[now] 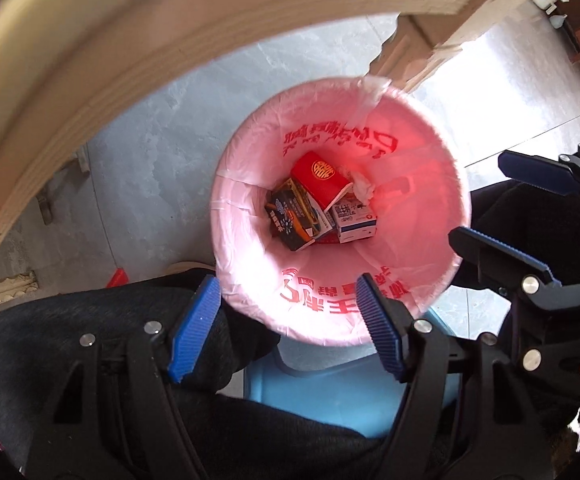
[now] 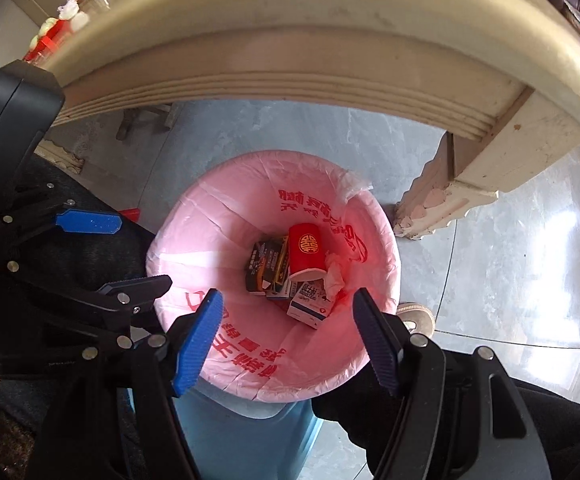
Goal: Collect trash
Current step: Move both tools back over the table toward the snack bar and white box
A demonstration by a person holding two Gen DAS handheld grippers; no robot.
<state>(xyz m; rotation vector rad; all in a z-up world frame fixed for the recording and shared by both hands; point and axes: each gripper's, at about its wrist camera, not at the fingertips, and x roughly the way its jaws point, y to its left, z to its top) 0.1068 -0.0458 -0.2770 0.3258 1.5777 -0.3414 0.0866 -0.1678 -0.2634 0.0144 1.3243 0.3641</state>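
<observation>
A bin lined with a pink bag (image 1: 250, 248) stands on the floor below the table edge; it also shows in the right wrist view (image 2: 218, 232). Inside lie a red paper cup (image 1: 320, 182) (image 2: 307, 250), a dark carton (image 1: 290, 216) (image 2: 264, 266), a white-and-blue carton (image 1: 356, 220) (image 2: 310, 306) and a crumpled tissue (image 1: 364, 188) (image 2: 334, 276). My left gripper (image 1: 290, 320) is open and empty above the bin's near rim. My right gripper (image 2: 288, 332) is open and empty over the bin; it shows at the right of the left wrist view (image 1: 502, 204).
The cream table's edge (image 2: 290, 52) arches over the bin, with its carved leg (image 2: 474, 184) to the right. A light blue stool (image 2: 242, 440) sits under the bin's near side. The person's dark trousers (image 1: 90, 320) flank it. Jars and red items (image 2: 62, 20) stand on the table's far left.
</observation>
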